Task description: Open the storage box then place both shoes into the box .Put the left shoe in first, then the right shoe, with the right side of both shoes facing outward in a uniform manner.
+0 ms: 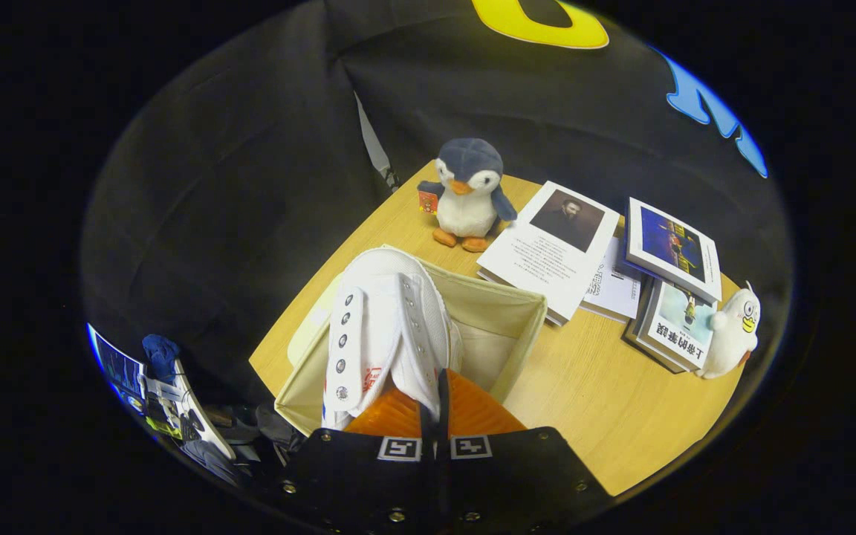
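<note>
White lace-up canvas shoe [383, 327] is gripped by closed gripper [434, 405] at its soft heel, over the cream fabric box [506, 316], mid-frame.

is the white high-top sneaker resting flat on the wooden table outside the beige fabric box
No, the white high-top sneaker is gripped by the gripper above the open beige fabric box.

a light wooden table [606, 401] stands against a wall of black cloth [250, 171] that hangs in soft folds behind it and to one side. on the far part of the table sits a plush penguin [467, 195], with several books [625, 271] spread beside it and a small white plush toy [731, 334] next to them. below the table's near corner lies dim clutter [168, 409], perhaps cables and equipment.
</note>
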The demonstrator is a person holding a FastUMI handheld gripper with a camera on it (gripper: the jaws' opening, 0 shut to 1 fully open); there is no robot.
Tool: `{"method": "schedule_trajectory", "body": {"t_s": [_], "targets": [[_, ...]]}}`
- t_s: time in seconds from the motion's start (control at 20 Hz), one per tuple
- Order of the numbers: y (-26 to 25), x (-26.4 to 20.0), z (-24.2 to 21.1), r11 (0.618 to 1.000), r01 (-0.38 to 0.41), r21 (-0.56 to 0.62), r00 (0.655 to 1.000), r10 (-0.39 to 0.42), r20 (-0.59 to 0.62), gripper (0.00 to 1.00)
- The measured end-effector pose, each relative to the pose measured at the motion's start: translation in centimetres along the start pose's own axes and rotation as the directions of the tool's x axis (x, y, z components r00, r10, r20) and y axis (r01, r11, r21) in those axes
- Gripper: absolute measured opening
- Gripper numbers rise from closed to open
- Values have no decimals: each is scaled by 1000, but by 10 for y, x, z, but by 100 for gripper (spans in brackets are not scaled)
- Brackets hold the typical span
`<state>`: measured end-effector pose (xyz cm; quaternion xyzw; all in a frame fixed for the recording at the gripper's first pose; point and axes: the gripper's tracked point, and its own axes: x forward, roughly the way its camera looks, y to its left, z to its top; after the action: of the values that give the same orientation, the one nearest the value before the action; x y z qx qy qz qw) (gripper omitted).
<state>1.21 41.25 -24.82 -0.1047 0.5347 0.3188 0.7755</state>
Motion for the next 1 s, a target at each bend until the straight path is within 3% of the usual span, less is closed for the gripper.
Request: {"method": "schedule_trajectory", "body": {"t_s": [0.1, 0.2, 0.4, 0.6, 0.75, 0.9, 1.0], "targets": [[4, 8, 1, 1000, -2, -15, 1000, 2, -5, 0], [22, 14, -1, 997, -76, -11, 997, 76, -15, 17], [10, 2, 13, 996, -19, -83, 997, 24, 70, 98], [-6, -34, 23, 996, 12, -94, 983, 6, 185, 99], [-31, -72, 27, 998, 55, -44, 948, -39, 316, 99], [-65, -120, 26, 991, 133, 21, 877, -128, 463, 99], [-88, -157, 29, 981, 184, 67, 809, -189, 557, 98]]}}
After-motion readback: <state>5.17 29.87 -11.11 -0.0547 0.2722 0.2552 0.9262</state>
